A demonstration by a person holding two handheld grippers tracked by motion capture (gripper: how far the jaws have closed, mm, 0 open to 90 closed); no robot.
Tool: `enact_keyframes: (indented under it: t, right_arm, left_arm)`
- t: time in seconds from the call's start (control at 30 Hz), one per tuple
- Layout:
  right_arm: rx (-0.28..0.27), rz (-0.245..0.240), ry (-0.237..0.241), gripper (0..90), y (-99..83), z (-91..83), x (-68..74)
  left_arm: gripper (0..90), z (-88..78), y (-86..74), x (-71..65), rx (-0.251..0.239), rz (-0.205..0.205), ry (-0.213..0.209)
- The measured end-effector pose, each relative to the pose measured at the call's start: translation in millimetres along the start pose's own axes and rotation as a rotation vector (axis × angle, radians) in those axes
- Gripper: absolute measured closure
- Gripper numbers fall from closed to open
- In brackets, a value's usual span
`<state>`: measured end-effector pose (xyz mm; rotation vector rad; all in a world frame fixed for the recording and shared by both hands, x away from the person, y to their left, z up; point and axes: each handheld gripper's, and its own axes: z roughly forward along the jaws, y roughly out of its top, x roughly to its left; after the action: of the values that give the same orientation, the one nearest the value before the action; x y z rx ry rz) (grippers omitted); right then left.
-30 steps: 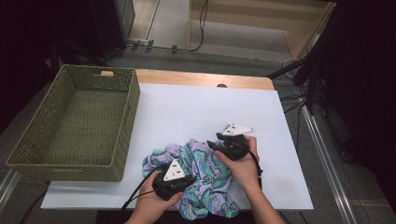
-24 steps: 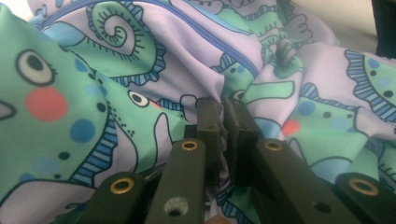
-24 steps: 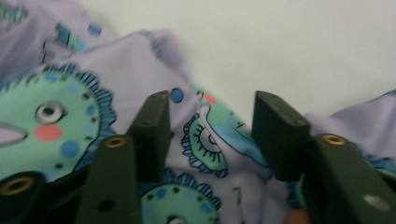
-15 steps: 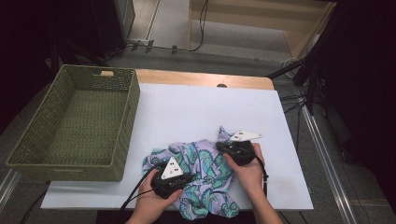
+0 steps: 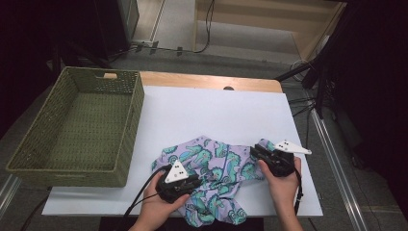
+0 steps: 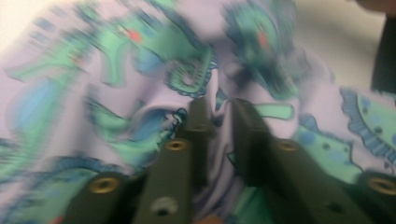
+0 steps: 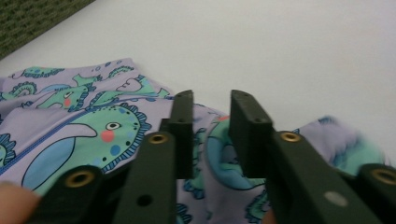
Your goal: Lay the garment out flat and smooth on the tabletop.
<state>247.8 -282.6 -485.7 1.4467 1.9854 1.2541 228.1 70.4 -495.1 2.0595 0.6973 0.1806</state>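
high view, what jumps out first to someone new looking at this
The lilac sea-creature print garment lies crumpled at the near edge of the white table, with the left gripper and right gripper working at it. A big green woven basket sits at the table's left.

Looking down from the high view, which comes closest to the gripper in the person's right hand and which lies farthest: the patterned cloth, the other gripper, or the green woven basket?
From the right gripper:
1. The patterned cloth, right at its jaws, spreading leftward.
2. The left gripper, across the cloth toward the near-left.
3. The green woven basket, farthest, at the table's left edge.
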Motion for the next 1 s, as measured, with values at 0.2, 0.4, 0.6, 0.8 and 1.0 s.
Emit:
enact_keyframes:
  t: [0.2,0.4,0.6,0.8,1.0]
  right_arm:
    - [-0.046,0.111,-0.129,49.0,-2.6,-15.5,-29.1]
    - [0.093,0.17,-0.165,39.6,-22.7,-7.3,-47.5]
    - [0.155,0.126,-0.191,54.1,-33.2,4.9,-43.6]
    - [0.141,0.12,-0.107,85.3,-32.3,0.1,-41.1]
    - [0.058,0.132,-0.15,85.6,-31.7,-28.6,-45.1]
  left_arm:
    - [53.2,-16.1,6.8,28.7,-0.03,-0.054,0.097]
    - [51.1,-10.4,-3.7,45.7,0.052,-0.068,0.17]
    - [70.6,2.6,-7.8,37.3,0.164,0.033,0.146]
    - [87.6,-2.9,-6.7,37.2,0.204,0.033,0.103]
    - [87.9,-14.8,-7.3,32.7,0.286,0.059,0.05]
